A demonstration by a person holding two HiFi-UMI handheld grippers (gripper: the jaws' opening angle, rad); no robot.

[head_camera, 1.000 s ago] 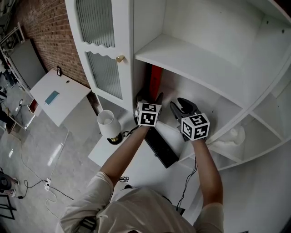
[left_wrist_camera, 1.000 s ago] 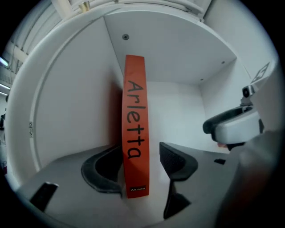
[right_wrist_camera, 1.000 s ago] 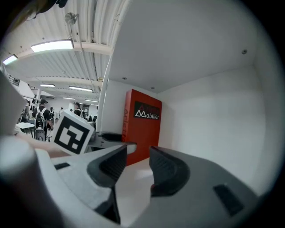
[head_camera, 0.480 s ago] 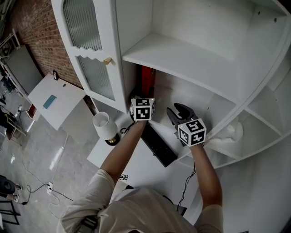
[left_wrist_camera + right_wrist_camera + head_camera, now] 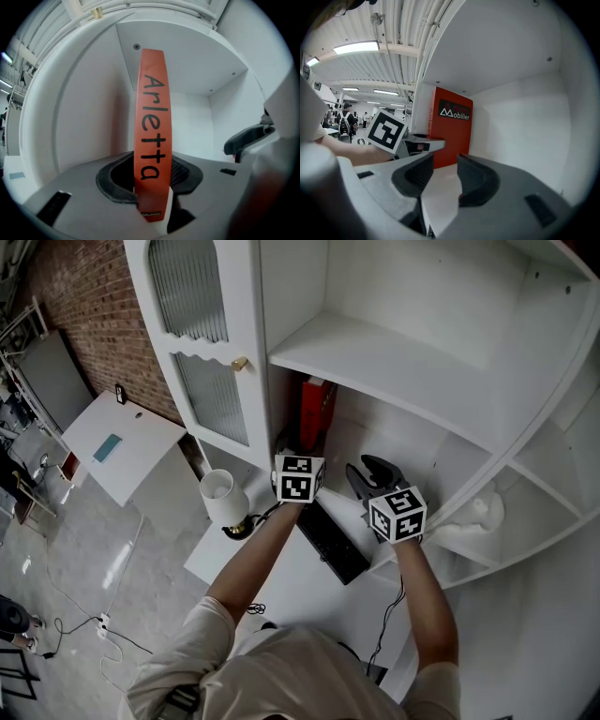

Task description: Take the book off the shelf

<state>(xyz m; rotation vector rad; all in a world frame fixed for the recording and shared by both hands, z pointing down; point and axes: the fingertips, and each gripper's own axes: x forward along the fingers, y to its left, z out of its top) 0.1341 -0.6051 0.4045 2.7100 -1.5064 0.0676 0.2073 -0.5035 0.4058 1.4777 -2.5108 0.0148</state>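
my left claw (image 5: pixel 151 178) has just been closing and grips the spine of the red book (image 5: pixel 152 117), which stands upright at the shelf's (image 5: pixel 440 185) left end. my right claw (image 5: pixel 444 176) hovers beside it over the board, jaws apart, empty. a lamp (image 5: pixel 223 495) stands lower left, with a brick wall (image 5: pixel 84 296) behind.

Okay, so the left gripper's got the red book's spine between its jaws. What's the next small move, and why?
Probably draw the left gripper straight back toward the person, keeping the book upright. Its jaws have just been closing and now seem to press both sides of the spine, while the book stands inside the shelf, not yet pulled out.
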